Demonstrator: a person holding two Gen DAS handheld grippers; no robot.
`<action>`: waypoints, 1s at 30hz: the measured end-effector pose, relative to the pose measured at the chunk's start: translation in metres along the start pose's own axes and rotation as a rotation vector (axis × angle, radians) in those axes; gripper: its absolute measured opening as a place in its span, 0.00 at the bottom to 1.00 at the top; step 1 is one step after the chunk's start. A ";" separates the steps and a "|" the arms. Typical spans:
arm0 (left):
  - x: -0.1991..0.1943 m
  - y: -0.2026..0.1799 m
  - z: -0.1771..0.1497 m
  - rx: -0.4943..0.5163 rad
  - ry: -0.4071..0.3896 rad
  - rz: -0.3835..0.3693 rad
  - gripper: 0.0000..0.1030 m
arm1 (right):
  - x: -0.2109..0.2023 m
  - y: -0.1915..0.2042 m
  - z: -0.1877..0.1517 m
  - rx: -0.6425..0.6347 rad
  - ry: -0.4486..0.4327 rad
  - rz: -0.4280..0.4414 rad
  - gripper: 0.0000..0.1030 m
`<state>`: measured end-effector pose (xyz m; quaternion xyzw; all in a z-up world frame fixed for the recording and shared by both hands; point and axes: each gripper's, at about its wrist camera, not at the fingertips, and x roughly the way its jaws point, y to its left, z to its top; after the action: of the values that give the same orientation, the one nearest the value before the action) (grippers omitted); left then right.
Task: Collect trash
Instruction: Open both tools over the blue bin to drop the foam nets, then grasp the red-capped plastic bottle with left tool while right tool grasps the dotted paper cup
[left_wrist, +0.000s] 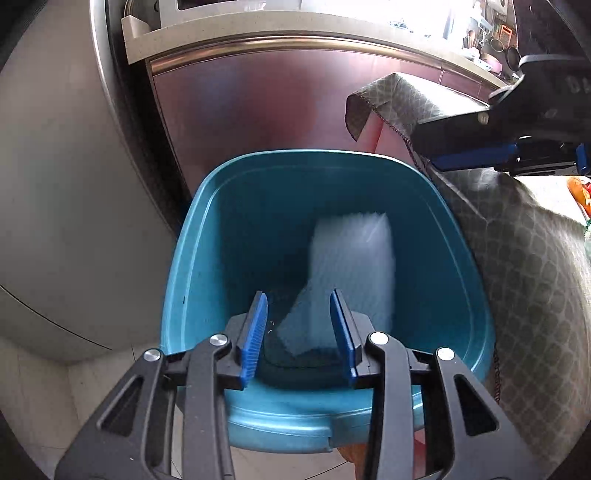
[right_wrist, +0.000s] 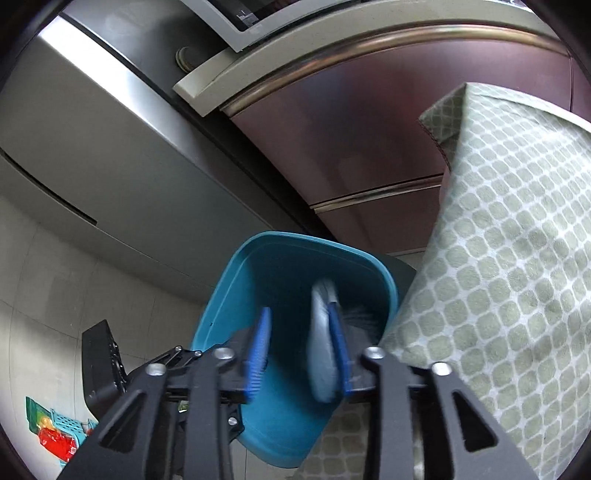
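Note:
A teal plastic trash bin (left_wrist: 207, 229) stands on the floor against a cabinet; it also shows in the right wrist view (right_wrist: 236, 295). My left gripper (left_wrist: 299, 328) is open over the bin's mouth. A white translucent plastic wrapper (left_wrist: 354, 266), motion-blurred, is inside the bin just past the fingertips, touching neither pad. My right gripper (right_wrist: 301, 354) is open, above the bin. The wrapper (right_wrist: 321, 343) appears blurred beside its right pad. The right gripper's body shows at the upper right of the left wrist view (left_wrist: 517, 133).
A table draped in a grey-green patterned cloth (right_wrist: 509, 280) stands right of the bin, touching it. A maroon cabinet (left_wrist: 266, 107) under a counter is behind. A grey appliance (left_wrist: 66, 206) is left. A teal basket with red packaging (right_wrist: 59, 435) lies on the floor.

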<state>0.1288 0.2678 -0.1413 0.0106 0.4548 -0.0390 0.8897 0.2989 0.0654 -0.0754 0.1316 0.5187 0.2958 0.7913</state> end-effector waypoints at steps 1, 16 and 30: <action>-0.001 -0.003 0.000 -0.004 -0.005 -0.003 0.35 | -0.002 0.002 0.000 -0.008 -0.008 -0.005 0.39; -0.097 -0.067 0.015 0.057 -0.243 -0.174 0.43 | -0.129 -0.012 -0.047 -0.138 -0.201 0.047 0.44; -0.150 -0.213 0.031 0.267 -0.276 -0.478 0.48 | -0.291 -0.150 -0.162 0.121 -0.468 -0.189 0.44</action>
<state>0.0501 0.0623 0.0020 0.0149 0.3103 -0.3078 0.8993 0.1198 -0.2450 -0.0057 0.1945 0.3483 0.1507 0.9045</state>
